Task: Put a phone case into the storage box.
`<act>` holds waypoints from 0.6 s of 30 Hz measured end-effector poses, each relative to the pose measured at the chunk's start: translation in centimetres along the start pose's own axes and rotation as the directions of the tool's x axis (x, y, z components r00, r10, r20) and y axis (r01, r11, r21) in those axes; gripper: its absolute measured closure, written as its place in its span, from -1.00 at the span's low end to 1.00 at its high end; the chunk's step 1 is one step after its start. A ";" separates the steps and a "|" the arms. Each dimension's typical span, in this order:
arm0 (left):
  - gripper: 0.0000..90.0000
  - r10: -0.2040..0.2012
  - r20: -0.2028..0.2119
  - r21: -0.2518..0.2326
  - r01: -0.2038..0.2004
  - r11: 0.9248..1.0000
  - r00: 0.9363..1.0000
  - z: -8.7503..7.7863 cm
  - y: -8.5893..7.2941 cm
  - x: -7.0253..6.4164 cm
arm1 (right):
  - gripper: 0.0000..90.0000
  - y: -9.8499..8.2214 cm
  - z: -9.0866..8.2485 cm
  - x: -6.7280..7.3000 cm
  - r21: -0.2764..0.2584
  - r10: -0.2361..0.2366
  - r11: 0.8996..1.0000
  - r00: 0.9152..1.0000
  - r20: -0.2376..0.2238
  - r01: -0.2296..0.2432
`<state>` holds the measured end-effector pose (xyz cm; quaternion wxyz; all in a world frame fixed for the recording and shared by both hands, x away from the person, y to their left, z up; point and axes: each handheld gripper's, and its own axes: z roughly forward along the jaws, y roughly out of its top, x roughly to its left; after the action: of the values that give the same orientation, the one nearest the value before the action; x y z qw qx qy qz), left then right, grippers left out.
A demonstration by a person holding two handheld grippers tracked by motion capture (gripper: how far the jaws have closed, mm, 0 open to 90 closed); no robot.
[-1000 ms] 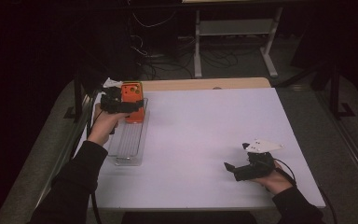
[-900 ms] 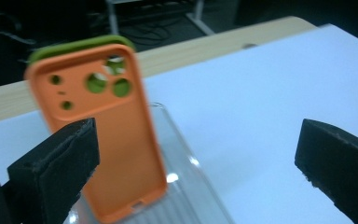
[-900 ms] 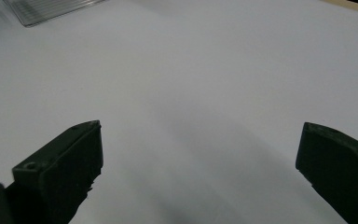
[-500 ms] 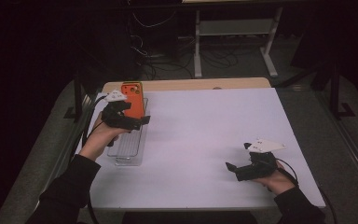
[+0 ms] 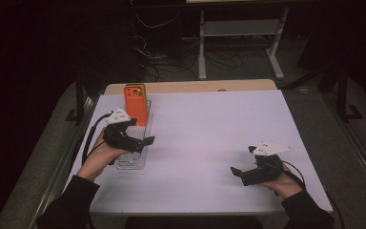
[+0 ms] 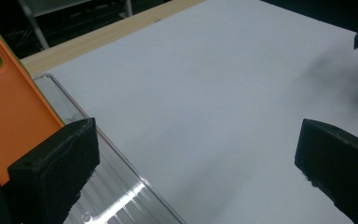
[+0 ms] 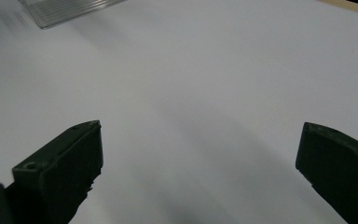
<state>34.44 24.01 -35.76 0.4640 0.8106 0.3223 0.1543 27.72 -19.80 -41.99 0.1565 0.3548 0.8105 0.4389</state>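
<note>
Phone in its orange case stands propped at the far end of the clear ribbed tray, which lies along the left side of the white table. The case leans with its camera cutouts toward the far edge, where a strip of bare wood shows beyond the white surface.

Your left gripper hangs over the middle of that tray, nearer to you than the phone and apart from it. Its jaws are spread wide with nothing between them. In the left gripper view the orange case sits at the left edge, just behind the left jaw, and the tray's clear rim runs below; I cannot tell whether that jaw touches the case. The rest of that view between the jaws is bare white table.

Your right gripper is at the near right of the table, well apart from the tray and the phone, low over the surface. Its jaws are also spread wide and hold nothing. The right gripper view looks across the white table, with a corner of the ribbed tray at its far left edge.

Both of your hands grip the tools from the near side, dark sleeves at the table's near edge.
</note>
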 end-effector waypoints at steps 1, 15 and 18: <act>-1.00 0.000 0.009 0.000 0.000 1.000 1.000 -0.1 -0.2 -0.1 | -1.00 0.0 0.0 0.0 -0.001 -0.002 1.000 1.000 -0.001 0.002; -1.00 0.053 0.033 0.014 -0.054 0.998 0.998 -1.1 -3.3 -1.8 | -1.00 0.2 -0.2 0.0 -0.009 -0.009 1.000 1.000 -0.013 0.009; -1.00 0.052 0.045 0.020 -0.053 0.998 0.998 -1.4 -4.1 -1.9 | -1.00 0.3 -0.2 0.0 -0.017 -0.008 1.000 1.000 -0.015 0.007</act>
<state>30.75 25.11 -38.42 0.4583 0.8268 0.2921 0.1450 27.68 -19.80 -41.64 0.1549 0.3471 0.8093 0.4479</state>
